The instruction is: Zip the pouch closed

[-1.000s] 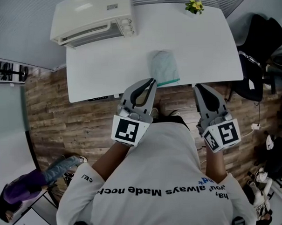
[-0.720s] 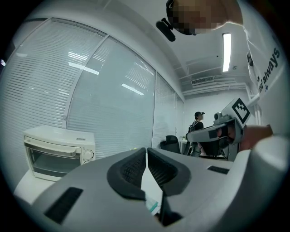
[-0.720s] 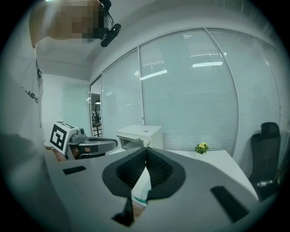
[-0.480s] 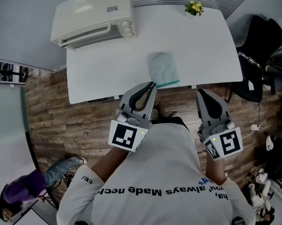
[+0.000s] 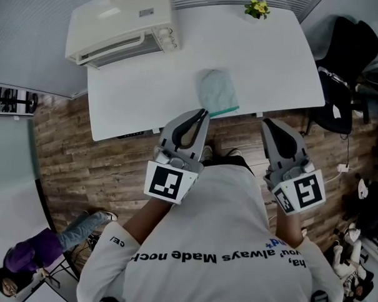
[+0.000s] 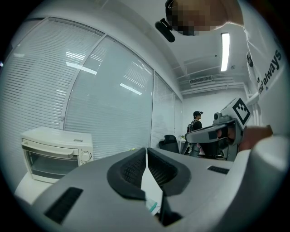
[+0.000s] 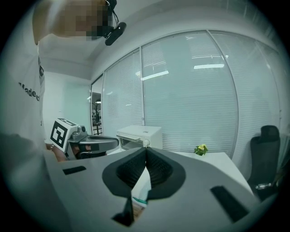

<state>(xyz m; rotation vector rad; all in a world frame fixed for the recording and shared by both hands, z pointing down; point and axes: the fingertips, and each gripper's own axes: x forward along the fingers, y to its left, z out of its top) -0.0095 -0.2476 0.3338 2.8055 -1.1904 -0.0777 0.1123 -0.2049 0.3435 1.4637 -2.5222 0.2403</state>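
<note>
Since the pouch [image 5: 218, 91] looks like soft, light cloth, I judge it will slide and bunch unless I pin one end and pull along its teal edge [image 5: 226, 110], where I guess the zip runs. It is pale green, lying by the table's [image 5: 137, 99] six o'clock edge, at twelve o'clock of my left tongs [image 5: 203, 111]. Those and my right tongs [image 5: 265, 119] are pressed together, empty.

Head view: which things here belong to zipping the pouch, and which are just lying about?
For the job: pouch, table under it, left gripper, right gripper; both grippers shut and empty.
Lying about: toaster oven, yellow flowers, black chair.
</note>
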